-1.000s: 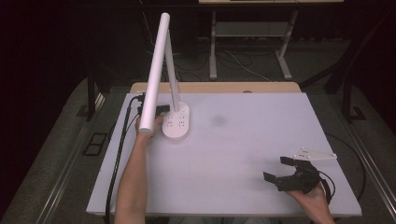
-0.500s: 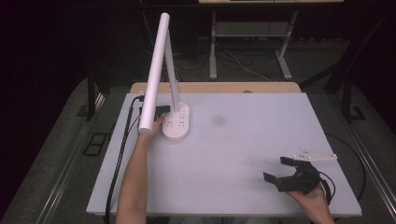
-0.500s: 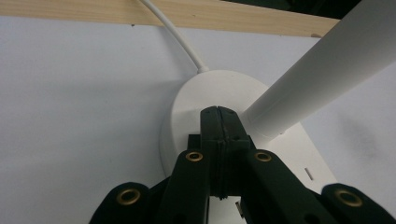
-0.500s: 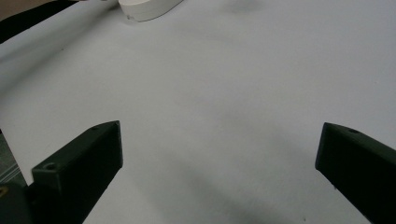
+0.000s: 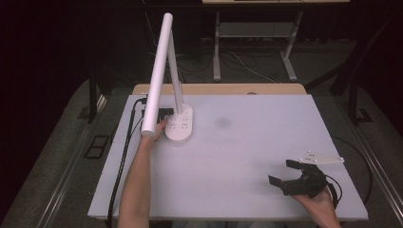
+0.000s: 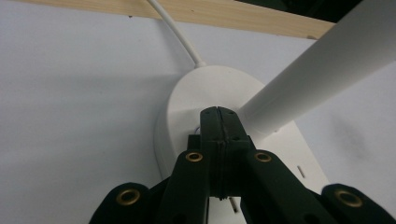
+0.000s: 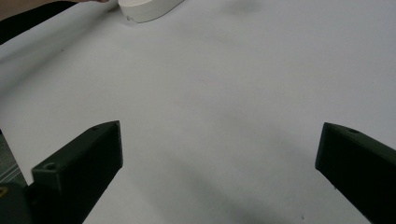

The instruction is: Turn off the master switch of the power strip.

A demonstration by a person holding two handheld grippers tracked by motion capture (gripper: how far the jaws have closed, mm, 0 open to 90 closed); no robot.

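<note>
A white desk lamp stands at the back left of the table; its oval base (image 5: 180, 127) carries an upright stem and a long white tube head (image 5: 158, 76) that slants down toward me. My left gripper (image 5: 164, 114) sits at the base, partly hidden behind the tube. In the left gripper view its jaws are pressed together, and the left gripper (image 6: 218, 112) rests its tips on the top of the lamp base (image 6: 187, 98) right beside the stem (image 6: 317, 70). Nothing is between the jaws. My right gripper (image 5: 282, 172) lies low at the front right, open, with bare table between its fingers (image 7: 84, 154).
The white table (image 5: 247, 142) has a wooden strip (image 5: 218, 89) along its back edge. A black cable (image 5: 124, 156) runs along the left side and a white cord (image 6: 175, 32) leaves the lamp base rearward. A faint grey smudge (image 5: 222, 122) marks the tabletop. Dark floor and desk legs lie behind.
</note>
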